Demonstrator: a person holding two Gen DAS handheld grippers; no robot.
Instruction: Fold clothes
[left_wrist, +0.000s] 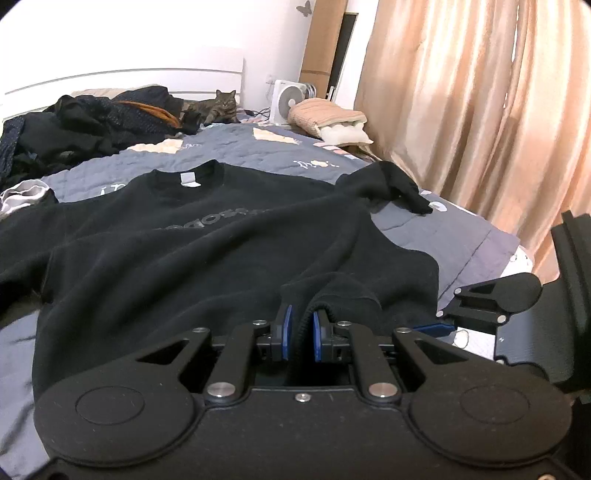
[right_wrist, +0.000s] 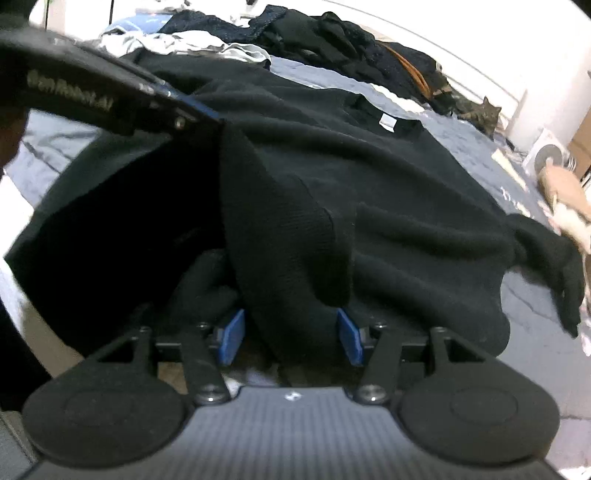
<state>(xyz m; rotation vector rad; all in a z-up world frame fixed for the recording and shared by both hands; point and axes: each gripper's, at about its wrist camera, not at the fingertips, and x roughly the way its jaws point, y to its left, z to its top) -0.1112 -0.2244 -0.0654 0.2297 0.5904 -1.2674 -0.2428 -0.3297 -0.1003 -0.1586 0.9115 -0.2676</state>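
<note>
In the left wrist view, the left claw (left_wrist: 300, 325) is nearly closed, and its blue pads pinch a fold of the hem of the black sweatshirt (left_wrist: 207, 236). The sweatshirt lies spread on the bed (left_wrist: 443, 236), front side up. Its collar with a white label (left_wrist: 187, 178) points away from the claw, so the long axis of the garment runs straight ahead from the hem to the collar. One sleeve (left_wrist: 391, 184) lies out to the right, near the bed's edge. At the right border, the right claw (left_wrist: 454, 319) is visible just beside the same hem.

In the right wrist view, the right claw (right_wrist: 291, 332) stands about half open. A thick fold of the sweatshirt (right_wrist: 369, 177) hangs between its pads, but I cannot tell whether the pads press on it. The left claw (right_wrist: 199, 116) comes in from the upper left and holds the cloth up. The collar is again far ahead.

I judge that both claws are at the hem, side by side, and the coming move must carry the hem forward toward the collar.

A cat (left_wrist: 218, 107) rests near the headboard, beside a pile of dark clothes (left_wrist: 74, 125).
</note>
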